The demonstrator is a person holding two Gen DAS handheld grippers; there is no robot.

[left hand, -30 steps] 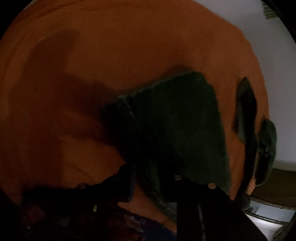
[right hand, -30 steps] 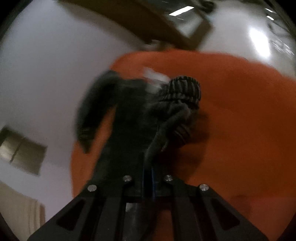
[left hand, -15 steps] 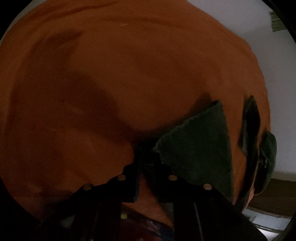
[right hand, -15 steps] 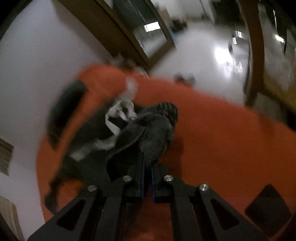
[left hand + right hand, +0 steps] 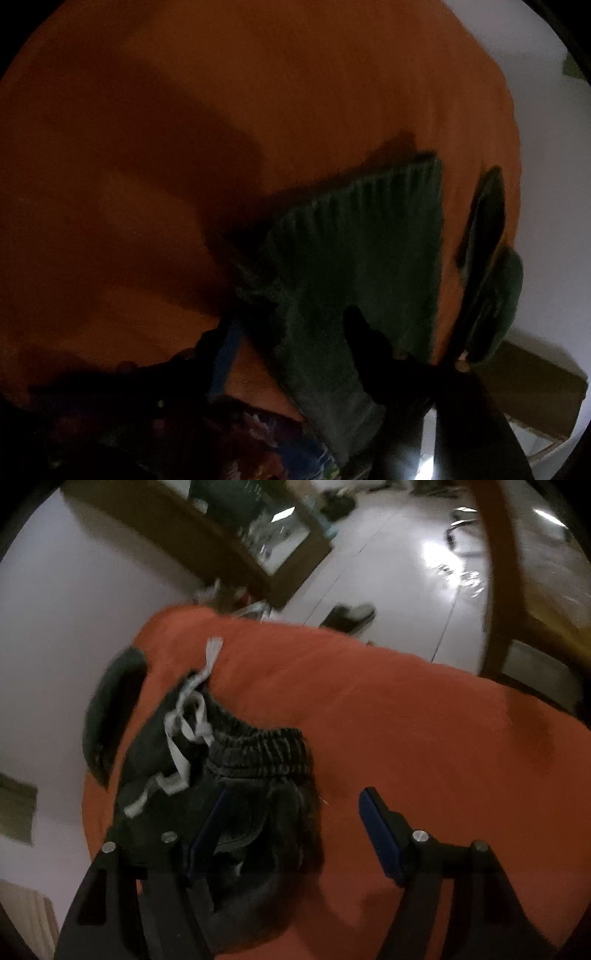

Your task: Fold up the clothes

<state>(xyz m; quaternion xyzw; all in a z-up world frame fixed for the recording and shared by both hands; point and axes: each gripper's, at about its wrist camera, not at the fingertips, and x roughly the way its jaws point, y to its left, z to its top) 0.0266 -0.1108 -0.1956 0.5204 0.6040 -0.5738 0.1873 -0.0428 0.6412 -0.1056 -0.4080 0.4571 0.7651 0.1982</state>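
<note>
Right gripper (image 5: 295,830), jaws opening: the blue pads stand wide apart and press on nothing, and the dark shorts (image 5: 236,775) lie partly under the left-hand finger, released onto the orange cover (image 5: 406,709). Left gripper (image 5: 291,343), jaws likewise opening over the ribbed hem (image 5: 369,206) of the same dark fabric; no pad is seen pinching it (this view is very dim). Risks, as judged: the fold may spring open once both holds are gone, since the thick elastic waistband (image 5: 258,749) stands humped; a rising finger may snag the loose white drawstring (image 5: 181,734) and drag the garment askew. The shorts lie bunched near the cover's left edge, waistband gathered, drawstring trailing outward. A second dark piece (image 5: 110,709) lies apart at the edge.
</note>
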